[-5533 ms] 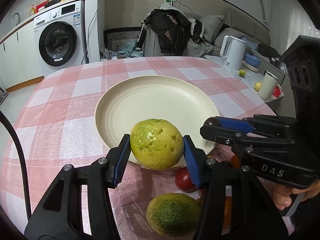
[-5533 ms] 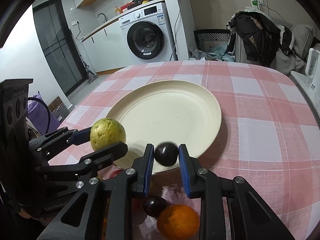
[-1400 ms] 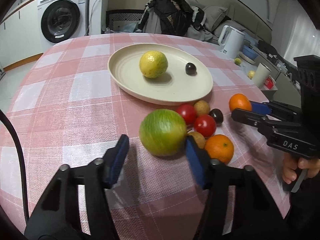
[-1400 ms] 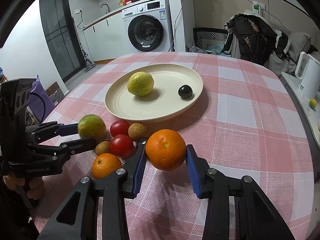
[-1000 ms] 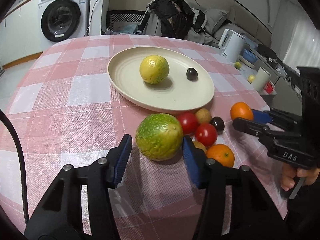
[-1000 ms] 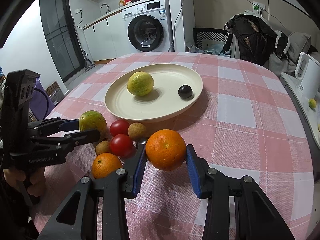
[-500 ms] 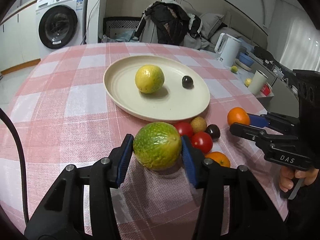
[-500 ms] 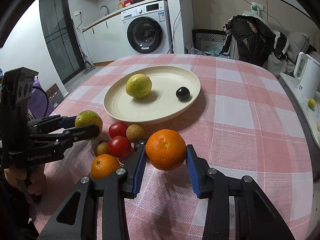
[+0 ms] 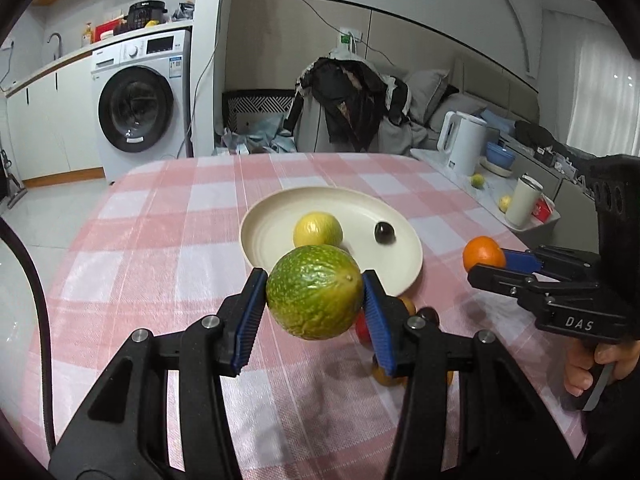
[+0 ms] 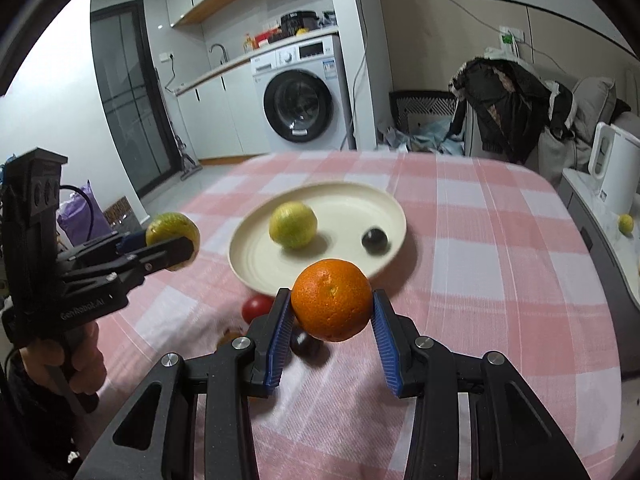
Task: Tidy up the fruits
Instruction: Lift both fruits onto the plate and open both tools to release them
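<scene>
Green and mottled, the large fruit (image 9: 315, 291) fills my left wrist view, clamped between the blue pads of the left hand-held gripper (image 9: 315, 300) and lifted clear of the pink checked worktop (image 9: 160, 264). Behind it I see the cream plate (image 9: 404, 276) carrying a yellow fruit (image 9: 318, 231) and a small dark fruit (image 9: 384, 232). Low behind the right pad, bits of red, dark and orange fruit peek out on the cloth, mostly hidden. Off to the right, the right hand-held gripper (image 9: 486, 260) appears from the side, pinching an orange (image 9: 483, 253), with a hand (image 9: 592, 364) on its grip.

From my right wrist view, that orange (image 10: 331, 305) sits squarely between the blue pads (image 10: 280, 332), gripped and raised above the cloth near the plate's (image 10: 248, 272) front rim. This view is motion-blurred, but it shows what the other hides: a red tomato (image 10: 258, 308) and a dark round fruit (image 10: 305, 345) lying on the worktop just below the orange. At the left edge I see the left hand-held gripper (image 10: 176, 246) side-on, closed on the green fruit (image 10: 172, 232), held well apart from the plate, with a hand (image 10: 68, 360) beneath it.
</scene>
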`<state>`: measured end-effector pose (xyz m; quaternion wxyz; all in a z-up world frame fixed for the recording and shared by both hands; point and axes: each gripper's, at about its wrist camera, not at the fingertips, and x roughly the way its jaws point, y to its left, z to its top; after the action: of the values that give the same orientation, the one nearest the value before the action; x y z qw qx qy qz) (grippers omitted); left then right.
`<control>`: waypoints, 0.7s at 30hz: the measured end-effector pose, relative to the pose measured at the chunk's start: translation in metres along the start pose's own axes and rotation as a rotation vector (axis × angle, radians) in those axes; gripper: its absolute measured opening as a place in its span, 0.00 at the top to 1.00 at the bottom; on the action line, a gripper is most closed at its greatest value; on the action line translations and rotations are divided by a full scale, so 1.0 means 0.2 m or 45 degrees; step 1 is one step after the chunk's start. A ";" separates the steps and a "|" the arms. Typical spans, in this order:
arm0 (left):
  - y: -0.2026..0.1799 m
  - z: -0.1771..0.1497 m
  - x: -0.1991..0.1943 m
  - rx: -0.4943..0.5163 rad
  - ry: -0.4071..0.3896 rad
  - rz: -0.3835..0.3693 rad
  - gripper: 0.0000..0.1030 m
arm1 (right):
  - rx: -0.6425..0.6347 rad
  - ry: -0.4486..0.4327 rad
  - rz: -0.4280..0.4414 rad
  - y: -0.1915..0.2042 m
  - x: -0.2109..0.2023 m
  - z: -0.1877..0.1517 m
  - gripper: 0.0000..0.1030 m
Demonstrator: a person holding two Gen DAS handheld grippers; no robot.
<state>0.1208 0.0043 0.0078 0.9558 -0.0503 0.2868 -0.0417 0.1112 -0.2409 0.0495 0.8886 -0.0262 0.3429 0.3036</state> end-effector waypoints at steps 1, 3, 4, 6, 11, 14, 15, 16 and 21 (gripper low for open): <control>0.00 0.01 0.00 0.002 -0.007 0.004 0.56 | -0.001 -0.010 -0.002 0.00 0.00 0.02 0.61; 0.00 0.03 0.00 -0.001 -0.017 0.010 0.56 | -0.003 -0.027 0.002 0.01 -0.01 0.04 0.61; -0.01 0.04 0.00 -0.003 -0.021 0.009 0.56 | -0.001 -0.034 0.008 0.01 0.00 0.06 0.61; -0.01 0.06 0.01 -0.006 -0.028 0.011 0.56 | 0.004 -0.044 0.025 0.02 0.00 0.08 0.61; -0.04 0.08 0.05 0.007 -0.051 0.020 0.56 | -0.003 -0.049 0.026 0.02 0.04 0.12 0.61; -0.04 0.09 0.08 0.013 -0.050 0.025 0.56 | -0.002 -0.047 0.026 0.02 0.06 0.13 0.61; -0.04 0.09 0.10 0.012 -0.047 0.028 0.56 | 0.001 -0.044 0.027 0.02 0.07 0.14 0.61; -0.04 0.10 0.11 0.011 -0.043 0.029 0.56 | 0.003 -0.042 0.029 0.02 0.08 0.14 0.61; -0.03 0.10 0.18 0.003 -0.024 0.041 0.56 | 0.001 -0.022 0.034 0.02 0.14 0.16 0.61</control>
<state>0.1620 -0.0041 0.0053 0.9591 -0.0448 0.2784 -0.0262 0.1452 -0.2147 0.0571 0.8873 -0.0188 0.3358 0.3155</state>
